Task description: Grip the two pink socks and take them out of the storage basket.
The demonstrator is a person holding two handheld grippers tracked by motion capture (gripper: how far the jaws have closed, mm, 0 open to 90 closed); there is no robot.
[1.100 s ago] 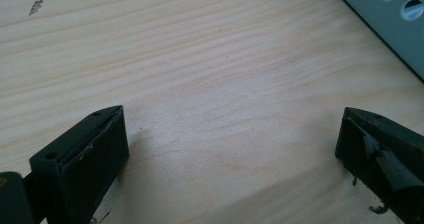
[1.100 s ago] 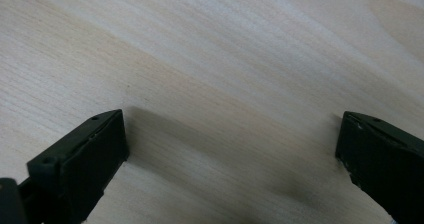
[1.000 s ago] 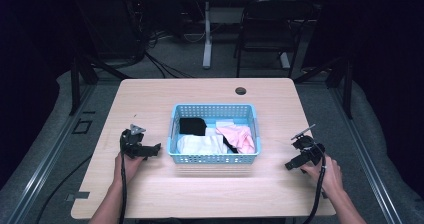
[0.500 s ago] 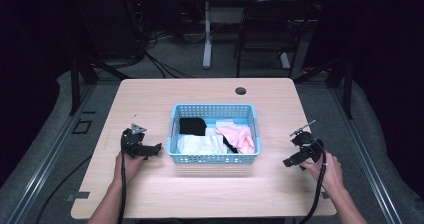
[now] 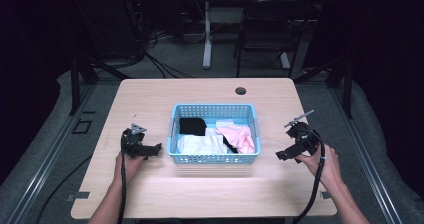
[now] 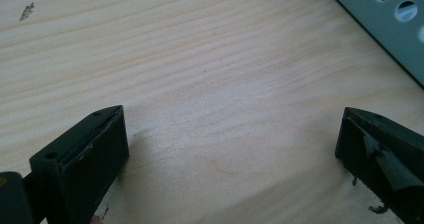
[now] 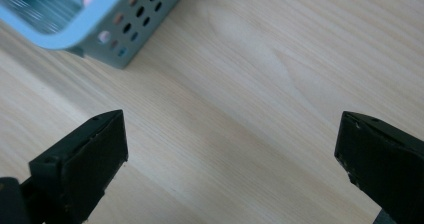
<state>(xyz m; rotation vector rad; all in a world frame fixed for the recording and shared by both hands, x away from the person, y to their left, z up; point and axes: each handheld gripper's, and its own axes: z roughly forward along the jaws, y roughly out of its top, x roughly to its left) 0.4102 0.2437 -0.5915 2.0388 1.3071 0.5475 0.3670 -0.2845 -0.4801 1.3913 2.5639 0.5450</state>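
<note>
A light blue perforated basket stands at the middle of the wooden table. It holds a black cloth, a white cloth and a pink cloth. My left gripper rests low on the table just left of the basket, jaws wide apart over bare wood, open. My right gripper is held right of the basket, raised a little, open with nothing between its jaws. A basket corner lies ahead of it, and the basket wall lies ahead of the left one.
A round cable hole sits near the table's far edge. Beyond the table stand a dark chair and a table leg with cables on the floor. Bare wood lies in front of and to both sides of the basket.
The right gripper has lifted slightly and shifted a little toward the basket. The left gripper has barely moved.
</note>
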